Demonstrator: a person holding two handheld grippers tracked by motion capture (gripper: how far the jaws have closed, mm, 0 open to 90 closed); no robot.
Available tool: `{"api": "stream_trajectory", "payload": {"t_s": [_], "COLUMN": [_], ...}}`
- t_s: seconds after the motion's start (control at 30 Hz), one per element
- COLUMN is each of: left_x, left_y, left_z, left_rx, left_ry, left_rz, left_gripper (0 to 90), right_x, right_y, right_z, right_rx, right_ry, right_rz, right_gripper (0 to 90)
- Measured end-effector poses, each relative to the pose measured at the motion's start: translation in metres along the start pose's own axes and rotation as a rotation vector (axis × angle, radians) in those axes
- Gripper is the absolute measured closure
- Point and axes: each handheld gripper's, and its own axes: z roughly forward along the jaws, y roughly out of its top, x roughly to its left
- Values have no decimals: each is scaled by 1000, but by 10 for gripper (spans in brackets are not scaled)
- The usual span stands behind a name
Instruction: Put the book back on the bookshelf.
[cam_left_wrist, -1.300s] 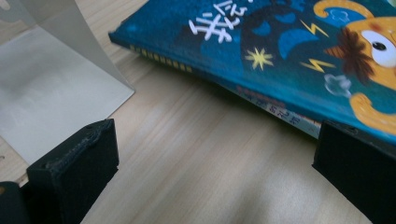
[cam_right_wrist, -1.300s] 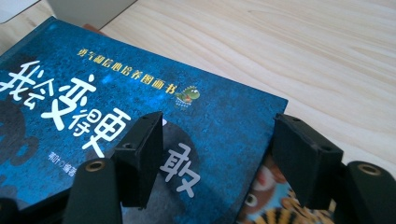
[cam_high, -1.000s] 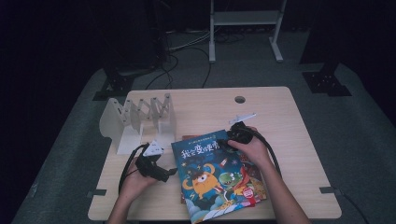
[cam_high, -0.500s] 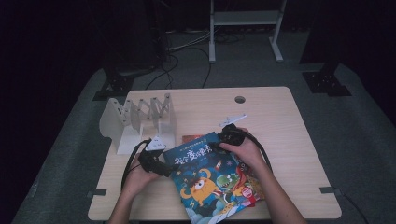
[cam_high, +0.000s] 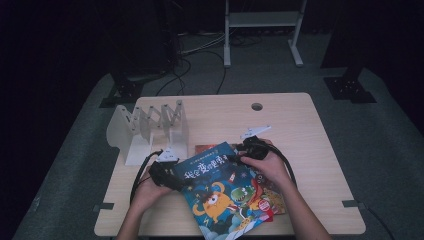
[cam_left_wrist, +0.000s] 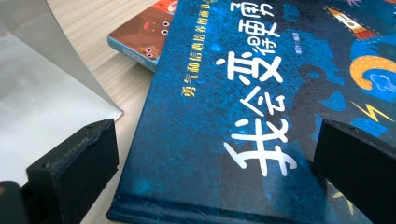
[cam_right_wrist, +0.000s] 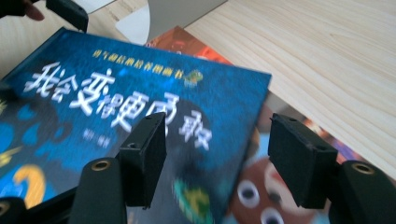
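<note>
A blue picture book (cam_high: 220, 187) with white Chinese lettering lies on top of other books at the table's front middle. My left gripper (cam_high: 167, 175) is at the book's left edge. In the left gripper view its jaws (cam_left_wrist: 215, 177) stand wide apart, one on the bare table beside the spine and one over the blue book's cover (cam_left_wrist: 243, 93), neither pressing. My right gripper (cam_high: 250, 148) is at the book's far right corner. In the right gripper view its jaws (cam_right_wrist: 219, 163) straddle the blue book's right edge (cam_right_wrist: 140, 93) with a gap on both sides.
An orange-red book (cam_high: 207, 148) pokes out beyond the blue one, and a colourful book (cam_high: 272, 200) lies under it at the right. A white accordion book rack (cam_high: 150, 127) stands at the table's left. A round cable hole (cam_high: 257, 106) is near the far edge.
The blue book has slid left and turned a little, so its left edge now lies at the left gripper. The right hand has moved left with it. The left hand has stayed put.
</note>
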Motion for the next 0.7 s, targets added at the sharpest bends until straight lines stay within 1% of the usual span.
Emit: {"api": "stream_trajectory", "payload": {"t_s": [0.03, 0.07, 0.17, 0.23, 0.33, 0.43, 0.47, 0.7], "left_x": [-1, -1, -2, -2, -3, -4, -4, -4], "left_y": [0, -1, -2, -2, -2, -2, -2, -2], "left_z": [0, 0, -1, -1, -1, -1, -1, -2], "left_rx": [-2, -1, -5, -5, -4, -3, -4, 0], "left_ry": [-4, -8, 0, 1, 5, 6, 6, 8], "left_rz": [-6, -7, -6, -7, -9, -11, -11, -9], "left_gripper": [0, 0, 0, 0, 0, 0, 0, 0], "right_x": [0, 0, -1, -2, -4, -3, -3, 6], "right_y": [-2, -5, -13, -20, -30, -40, -44, -67], "right_z": [-4, -8, -20, -25, -32, -41, -44, -64], "right_rx": [-1, -3, -14, -9, -5, -6, -10, -8], "right_ry": [-8, -14, -22, -39, -54, -62, -62, -68], "right_rz": [-13, -13, -5, -16, -15, -18, -13, -37], "right_gripper": [357, 357, 355, 355, 354, 352, 352, 342]}}
